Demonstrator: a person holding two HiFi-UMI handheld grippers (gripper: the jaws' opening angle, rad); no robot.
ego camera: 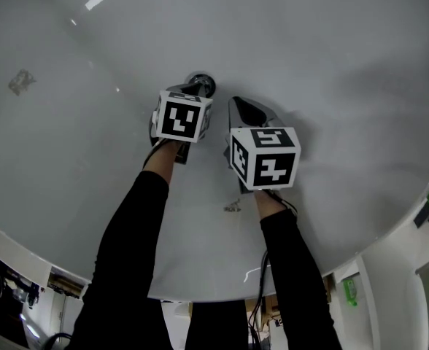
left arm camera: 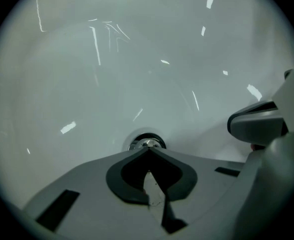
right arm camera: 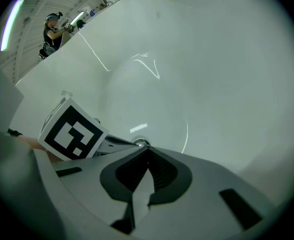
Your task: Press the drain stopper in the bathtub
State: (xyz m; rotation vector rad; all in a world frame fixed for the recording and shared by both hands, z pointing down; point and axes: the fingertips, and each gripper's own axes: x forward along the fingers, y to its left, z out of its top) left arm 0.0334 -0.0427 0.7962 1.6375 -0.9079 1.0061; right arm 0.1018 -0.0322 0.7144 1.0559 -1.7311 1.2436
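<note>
Head view: two black sleeves (ego camera: pixel 127 246) reach down into a white bathtub (ego camera: pixel 324 42), each hand holding a gripper. Left gripper (ego camera: pixel 198 89) has a black-and-white marker cube (ego camera: pixel 182 116) on top. Its grey fingers are pressed together with nothing between them, clear in left gripper view (left arm camera: pixel 148 151). Right gripper (ego camera: pixel 238 108) sits just beside it, a little nearer the person. Its fingers are also closed on nothing, seen in right gripper view (right arm camera: pixel 147 149).

Drain stopper (ego camera: pixel 204 84) is round, shiny chrome, set in the tub floor. It is right at the left gripper's tip; the tip overlaps its edge in head view. In left gripper view the stopper (left arm camera: pixel 146 143) peeks out just past the closed tip. Can't tell if they touch. The right gripper's tip is near the stopper but apart from it, off to its right.

Finger bodies are matte grey plastic with dark ribbed pads in a pointed, leaf-like shape. Tub is smooth gloss white, curved, with streaky light reflections. Two small grey marks (ego camera: pixel 21 81) on it show only in head view.

Right gripper view shows the stopper (right arm camera: pixel 141 143) beyond the left gripper's cube (right arm camera: pixel 72 132), and a distant person (right arm camera: pixel 52 30) past the tub rim. Left gripper view catches the right gripper's grey body (left arm camera: pixel 257 124) at its right edge.
</note>
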